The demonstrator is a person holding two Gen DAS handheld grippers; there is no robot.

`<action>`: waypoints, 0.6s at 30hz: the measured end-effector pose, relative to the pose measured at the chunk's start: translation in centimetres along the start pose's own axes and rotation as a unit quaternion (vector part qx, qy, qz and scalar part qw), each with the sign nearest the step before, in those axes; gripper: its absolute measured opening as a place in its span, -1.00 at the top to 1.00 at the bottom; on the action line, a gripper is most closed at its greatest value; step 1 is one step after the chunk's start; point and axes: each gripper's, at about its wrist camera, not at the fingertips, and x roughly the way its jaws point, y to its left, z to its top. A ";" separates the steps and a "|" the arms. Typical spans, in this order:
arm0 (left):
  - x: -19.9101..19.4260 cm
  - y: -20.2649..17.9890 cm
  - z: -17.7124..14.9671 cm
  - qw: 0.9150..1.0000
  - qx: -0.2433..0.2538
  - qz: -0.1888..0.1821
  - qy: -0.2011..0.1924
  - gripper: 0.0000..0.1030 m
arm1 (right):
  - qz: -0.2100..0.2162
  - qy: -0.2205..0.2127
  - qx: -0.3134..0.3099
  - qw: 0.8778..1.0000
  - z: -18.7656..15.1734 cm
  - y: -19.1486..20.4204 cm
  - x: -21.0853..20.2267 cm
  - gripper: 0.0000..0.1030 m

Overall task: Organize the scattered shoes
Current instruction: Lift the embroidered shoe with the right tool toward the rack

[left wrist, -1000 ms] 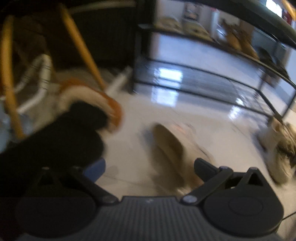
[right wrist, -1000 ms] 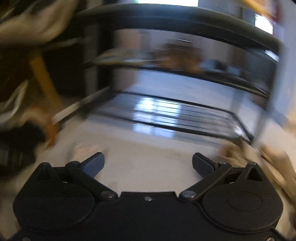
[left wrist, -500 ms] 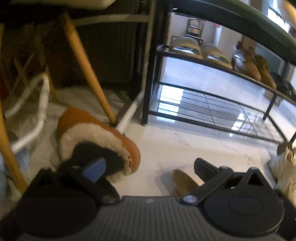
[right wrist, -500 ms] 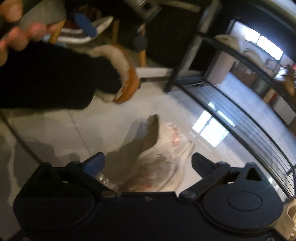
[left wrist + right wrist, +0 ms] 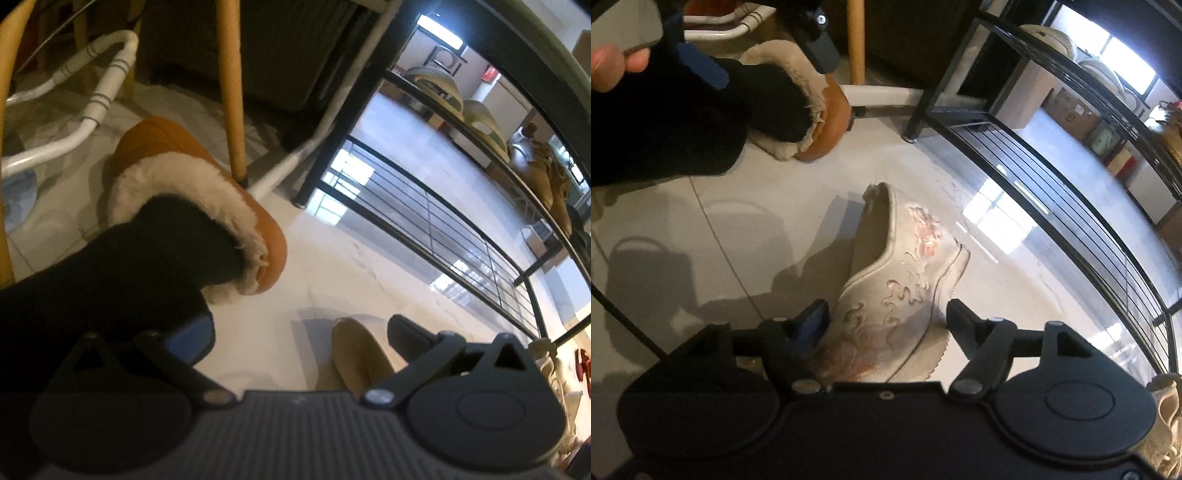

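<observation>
Right now the embroidered cream shoe (image 5: pixel 905 280) lies on the floor (image 5: pixel 701 206) between the spread fingers of the right hand-held gripper (image 5: pixel 886 317), long axis running away toward the far rack (image 5: pixel 1052 192), while the left hand-held gripper (image 5: pixel 299 332), also open, hangs near-left of it

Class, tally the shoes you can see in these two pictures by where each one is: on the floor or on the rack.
On the floor: 3, the fur-lined slipper, embroidered shoe and white sneaker.
On the shoe rack: 4, two pale, two brown.
Total: 7
</observation>
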 end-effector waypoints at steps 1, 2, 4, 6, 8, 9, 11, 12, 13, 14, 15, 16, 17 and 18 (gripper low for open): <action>0.0 0.1 -0.1 1.000 0.000 -0.002 0.000 -0.98 | -0.001 0.002 0.016 1.000 0.0 -0.4 -0.1 -0.22; -0.1 0.2 -0.1 1.000 -0.001 -0.004 0.001 -0.98 | -0.002 0.004 0.032 0.999 0.1 -0.7 -0.3 -0.18; -0.1 0.3 -0.2 1.000 -0.002 -0.007 -0.001 -0.98 | -0.003 0.007 0.064 0.998 0.1 -1.5 -0.5 -0.15; -0.2 0.4 -0.2 1.000 -0.004 -0.009 -0.002 -0.98 | -0.005 0.011 0.096 0.995 0.2 -2.2 -0.8 -0.14; -0.4 0.3 -0.3 1.000 -0.005 -0.011 -0.005 -0.98 | -0.002 0.015 0.134 0.991 -0.5 -3.4 -0.8 -0.11; -0.4 0.2 -0.3 1.000 -0.004 -0.012 -0.006 -0.98 | 0.004 0.017 0.161 0.987 -1.9 -4.6 -0.4 -0.10; -0.4 0.0 -0.4 1.000 0.000 -0.012 -0.007 -0.98 | 0.017 0.020 0.217 0.976 -3.7 -6.8 -0.2 -0.03; -0.4 -0.1 -0.4 1.000 0.005 -0.011 -0.007 -0.98 | 0.018 0.021 0.237 0.971 -4.3 -7.4 -0.1 0.00; -0.3 -0.2 -0.5 1.000 0.010 -0.010 -0.006 -0.98 | 0.017 0.024 0.264 0.964 -4.9 -8.1 0.0 0.14; -0.2 -0.3 -0.6 1.000 0.015 -0.009 -0.005 -0.98 | 0.016 0.029 0.296 0.955 -5.5 -8.9 0.1 0.21; -0.2 -0.5 -0.7 1.000 0.019 -0.007 -0.004 -0.98 | 0.017 0.030 0.318 0.948 -6.1 -9.4 0.2 0.24; -0.1 -0.6 -0.8 1.000 0.023 -0.005 -0.002 -0.98 | 0.020 0.028 0.329 0.944 -6.6 -9.7 0.2 0.27; 0.0 -0.7 -0.8 1.000 0.023 -0.002 0.000 -0.98 | 0.023 0.025 0.341 0.939 -7.2 -9.9 0.2 0.27; 0.0 -0.9 -0.8 1.000 0.022 -0.001 0.002 -0.98 | 0.026 0.023 0.353 0.935 -7.7 -10.2 0.2 0.27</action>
